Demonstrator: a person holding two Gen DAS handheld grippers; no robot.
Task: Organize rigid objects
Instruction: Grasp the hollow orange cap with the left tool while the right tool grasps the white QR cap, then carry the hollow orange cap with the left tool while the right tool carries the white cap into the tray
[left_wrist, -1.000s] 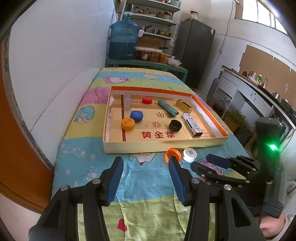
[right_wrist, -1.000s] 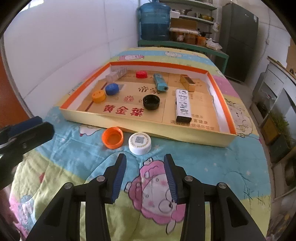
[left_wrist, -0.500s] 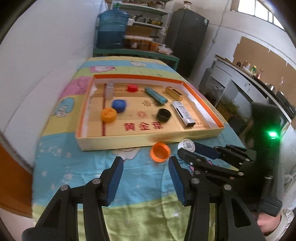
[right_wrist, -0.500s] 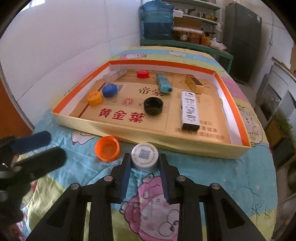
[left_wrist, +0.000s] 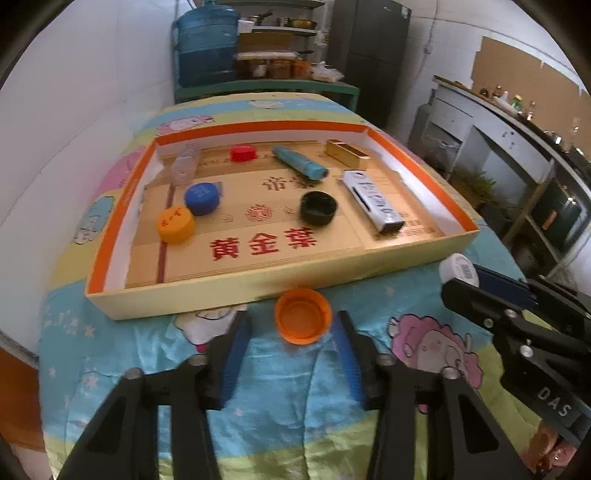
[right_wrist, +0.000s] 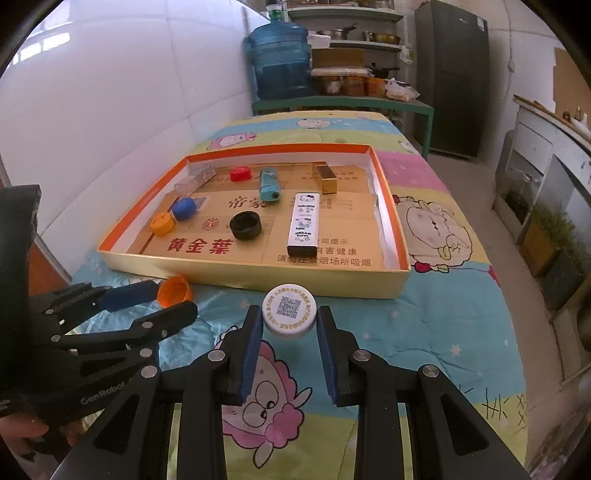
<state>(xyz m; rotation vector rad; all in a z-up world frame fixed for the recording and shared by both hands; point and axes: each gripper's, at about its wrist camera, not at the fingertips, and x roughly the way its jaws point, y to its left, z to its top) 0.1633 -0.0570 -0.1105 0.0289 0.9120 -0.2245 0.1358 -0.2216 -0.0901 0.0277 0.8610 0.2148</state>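
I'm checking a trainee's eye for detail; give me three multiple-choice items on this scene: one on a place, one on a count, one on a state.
1. Where is the orange cap?
A. inside the tray
B. on the blanket in front of the tray
C. on the shelf

2. How many round caps lie inside the tray?
A. two
B. four
C. six

3. How does the black cap lie?
A. open side up
B. open side down
C. on its edge

Answers:
1 B: it lies outside the tray's near wall, between the left gripper fingers.
2 B: red, blue, yellow and black.
3 A: its hollow inside shows.
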